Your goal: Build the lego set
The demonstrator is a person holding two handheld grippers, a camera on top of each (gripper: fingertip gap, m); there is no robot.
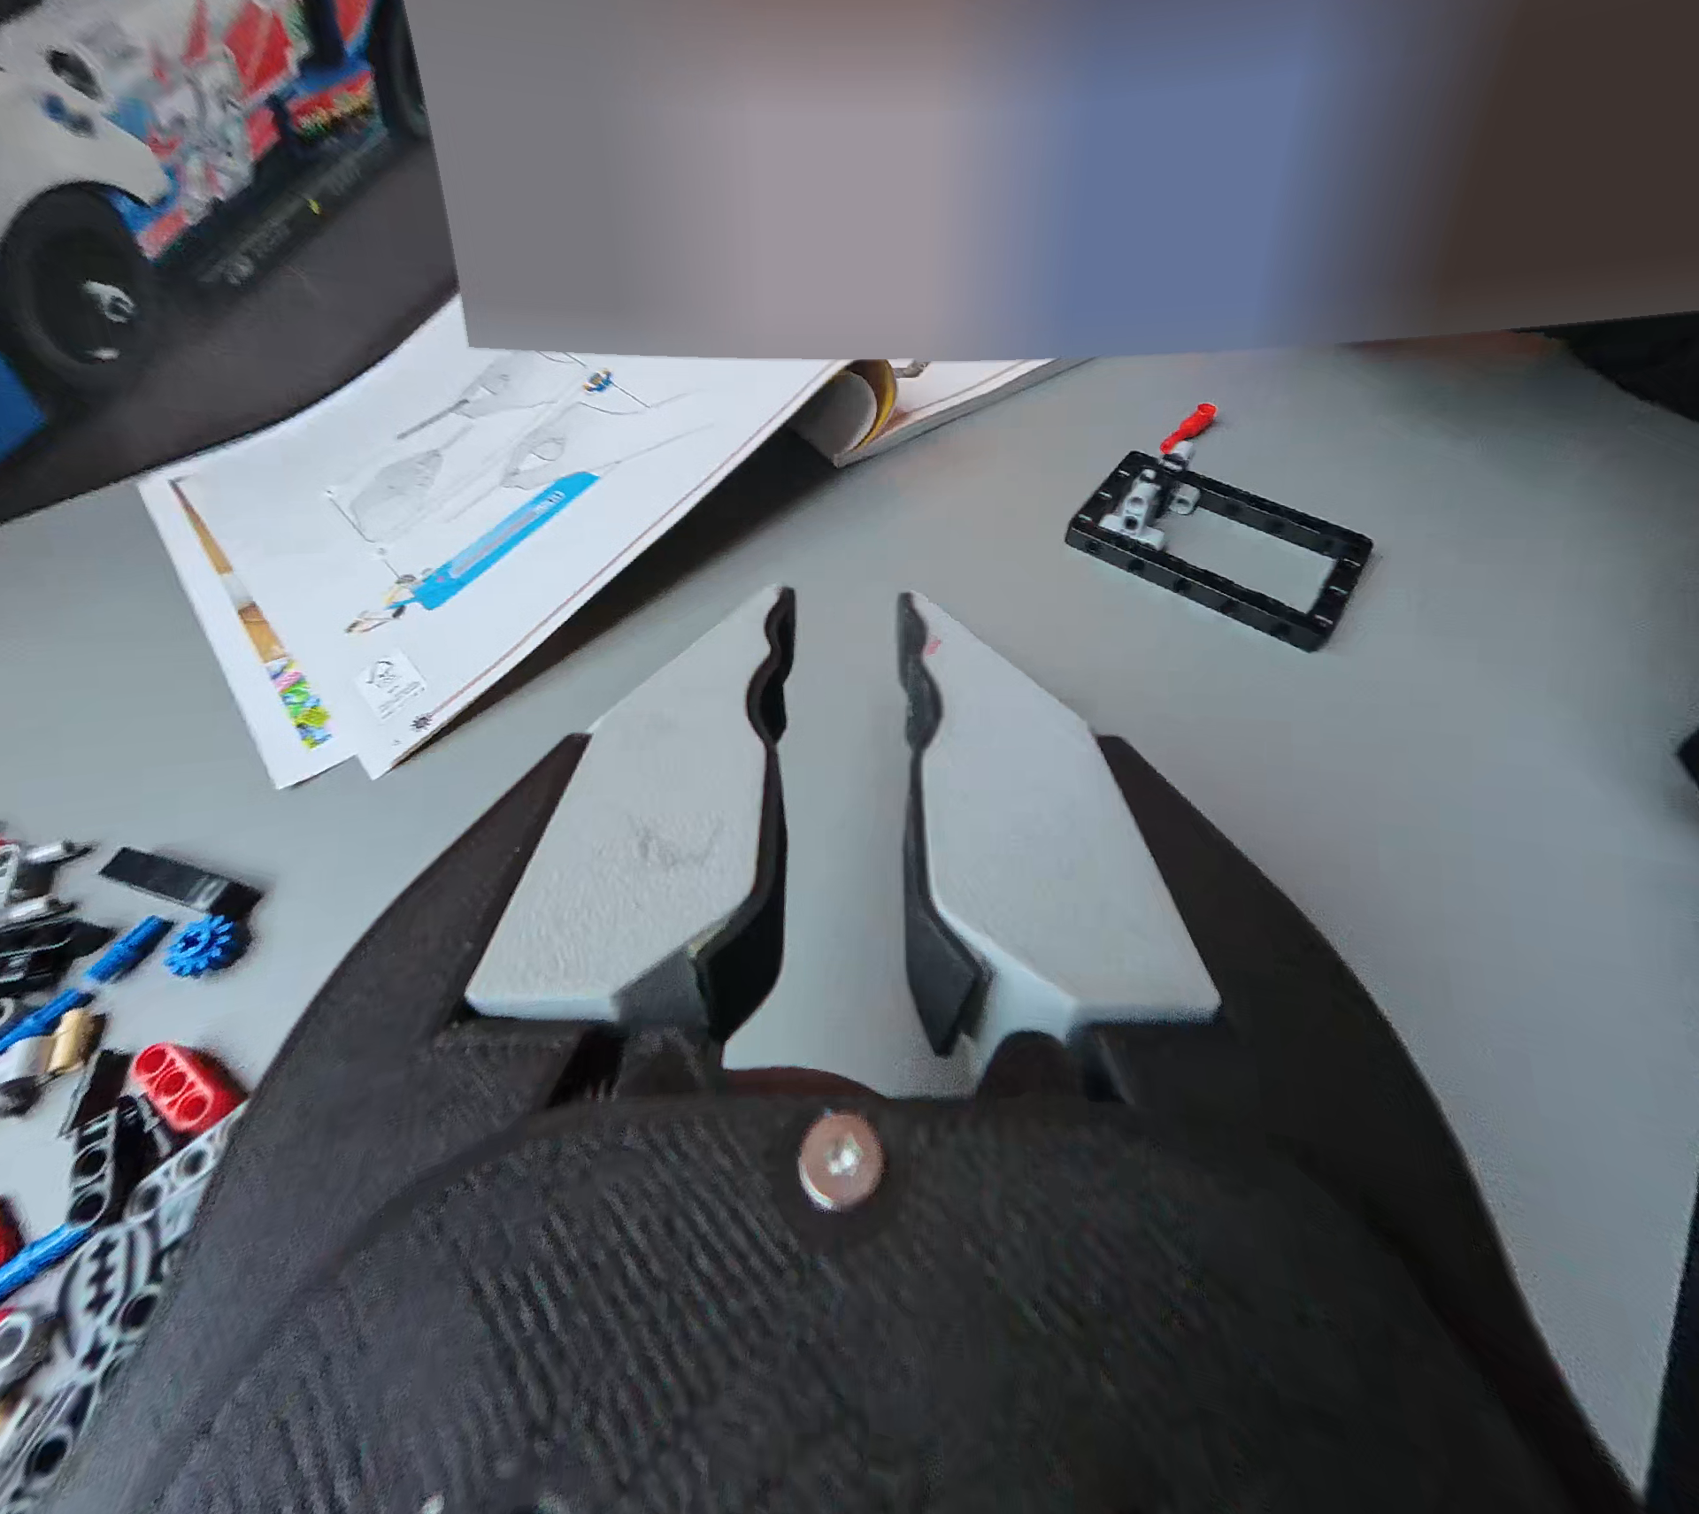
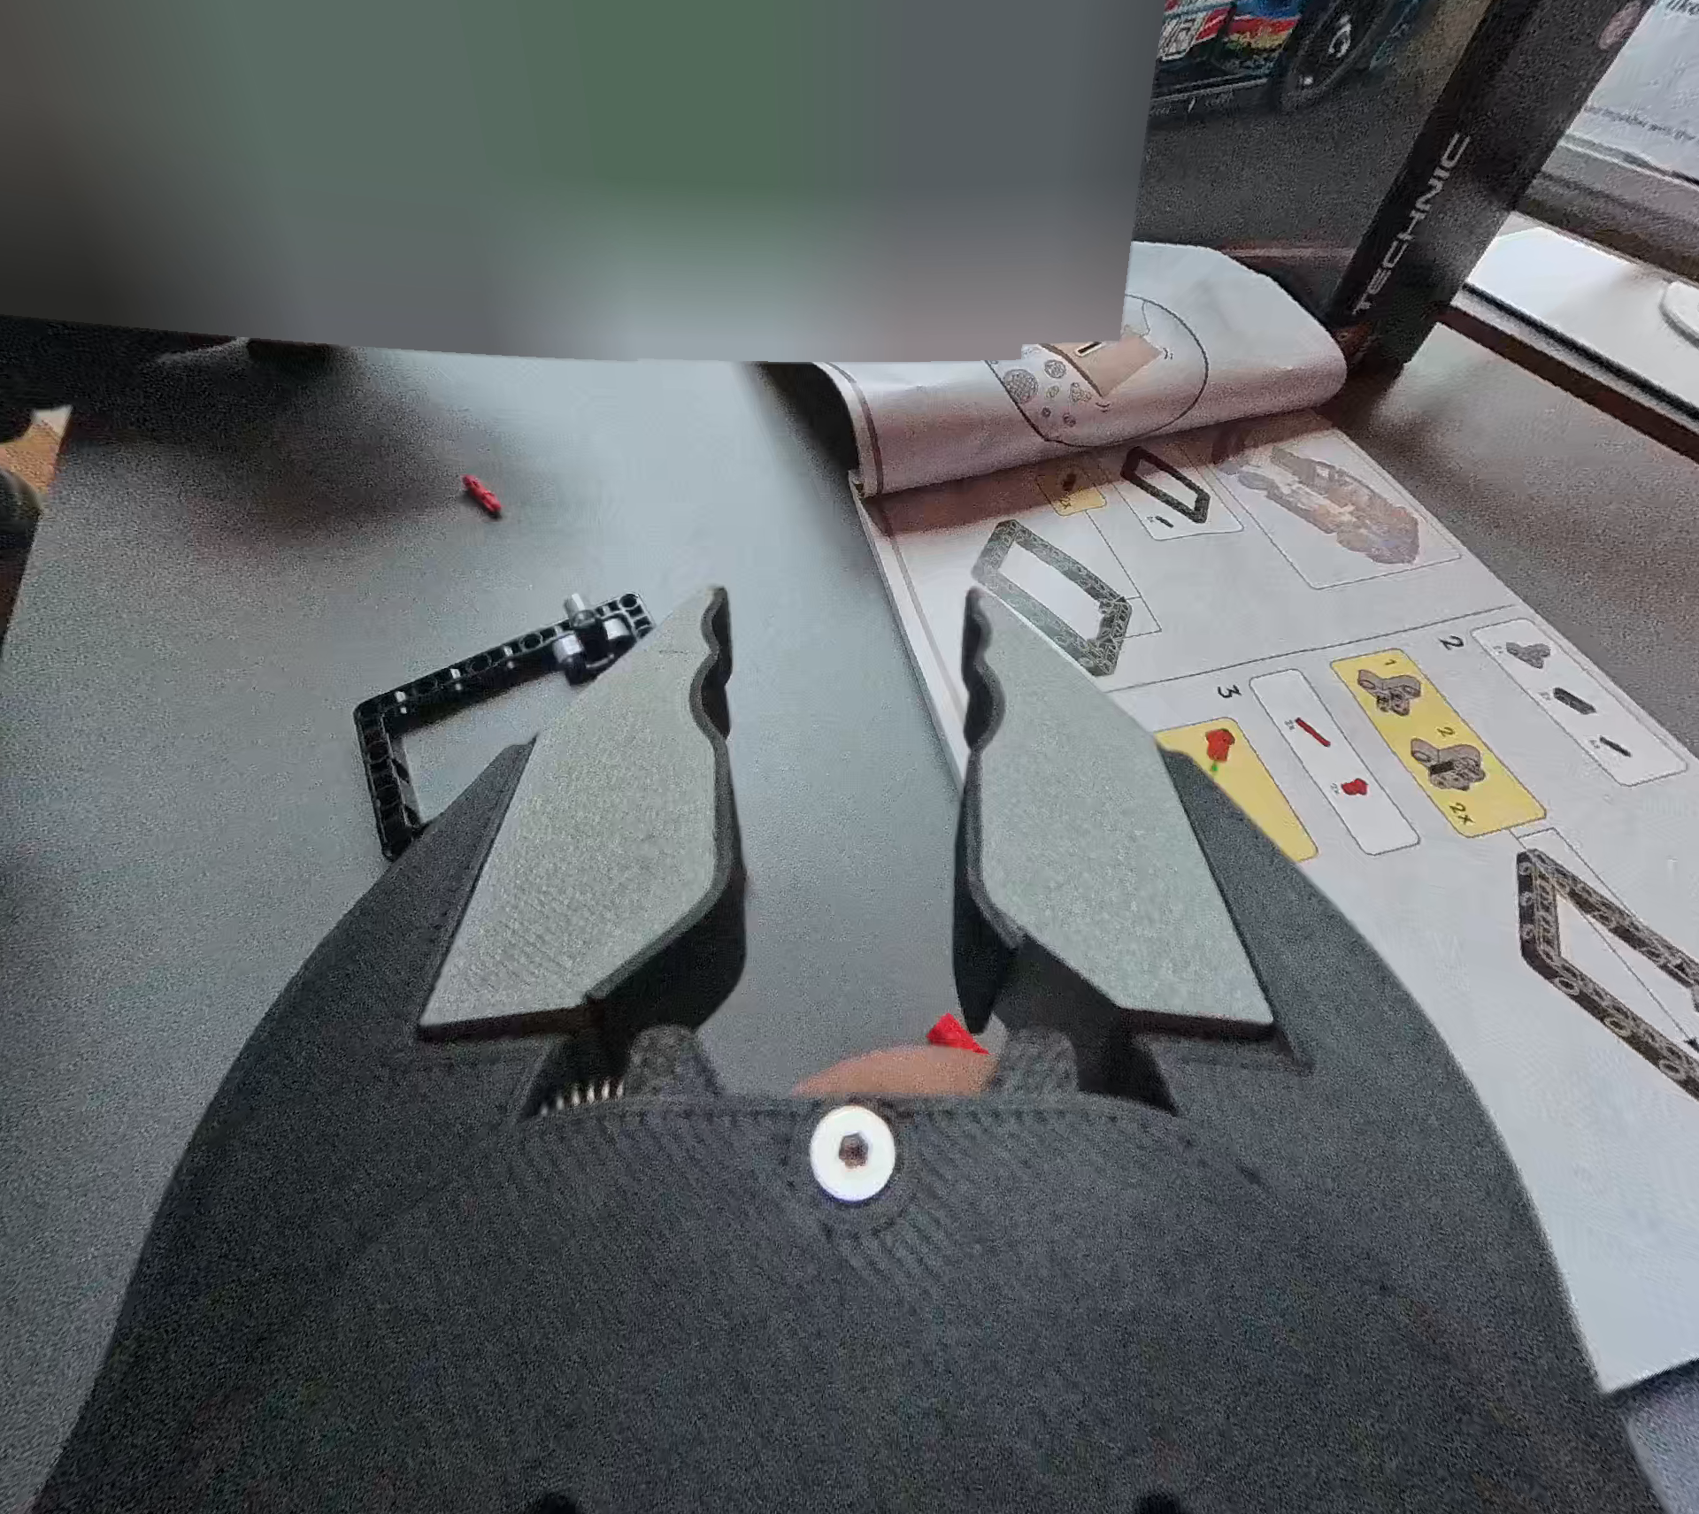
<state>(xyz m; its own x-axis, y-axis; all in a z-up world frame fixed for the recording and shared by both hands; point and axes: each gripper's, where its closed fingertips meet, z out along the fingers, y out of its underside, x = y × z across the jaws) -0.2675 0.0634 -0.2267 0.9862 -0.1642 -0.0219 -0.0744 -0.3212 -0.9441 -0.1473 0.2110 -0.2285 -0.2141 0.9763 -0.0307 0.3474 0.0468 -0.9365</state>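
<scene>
A black rectangular Lego frame [image 1: 1223, 550] lies on the grey table with a grey connector [image 1: 1154, 500] at one end and a red axle piece [image 1: 1188, 429] sticking out. My left gripper [image 1: 846, 601] is open and empty, hovering left of the frame. In the right wrist view the frame [image 2: 441, 698] lies left of my right gripper [image 2: 846, 606], partly hidden by its left finger. The right gripper is open and empty. A small red pin [image 2: 482, 495] lies loose beyond the frame. A small red piece [image 2: 952, 1033] shows low between the right fingers.
An open instruction booklet [image 1: 478, 541] lies on the table; it also shows in the right wrist view [image 2: 1379, 734]. The set's box [image 1: 184, 118] stands behind it. A pile of loose Lego parts [image 1: 101, 1102] lies at the left. The table edge [image 2: 1609, 403] runs at the right. About 20 centimetres separates my left fingertips from my right. About 7 centimetres separates my left fingertips from the small red pin [image 2: 482, 495].
</scene>
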